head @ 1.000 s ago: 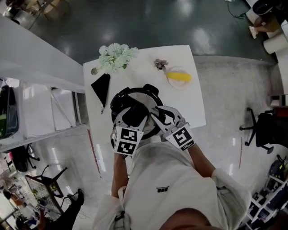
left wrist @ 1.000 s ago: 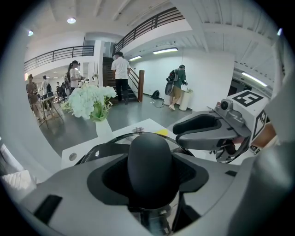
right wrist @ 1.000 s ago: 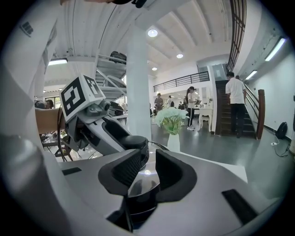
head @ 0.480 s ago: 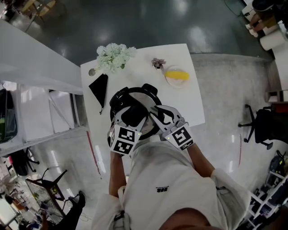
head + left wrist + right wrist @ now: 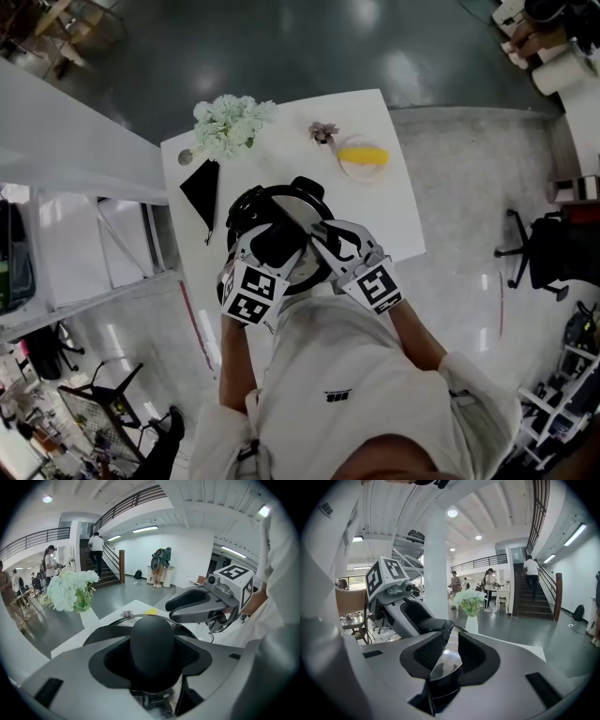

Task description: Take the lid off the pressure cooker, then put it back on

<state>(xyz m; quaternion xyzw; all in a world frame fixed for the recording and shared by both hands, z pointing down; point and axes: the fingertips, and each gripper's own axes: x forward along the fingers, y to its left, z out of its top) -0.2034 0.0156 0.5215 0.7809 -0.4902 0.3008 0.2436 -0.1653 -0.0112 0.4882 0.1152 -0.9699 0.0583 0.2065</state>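
Cooker (image 5: 307,186) stands at the middle of the white worktop (image 5: 394,206), lid (image 5: 302,202) seated on it. Left tongs (image 5: 274,236) are clamped on the black lid knob (image 5: 152,641), pads against both its sides. Right tongs (image 5: 330,236) are closed on a black handle (image 5: 440,684) at the near right rim. Compared with a second ago: the left marker cube (image 5: 249,292) sits further left and is rolled. The right tongs are unchanged and the lid remains on.
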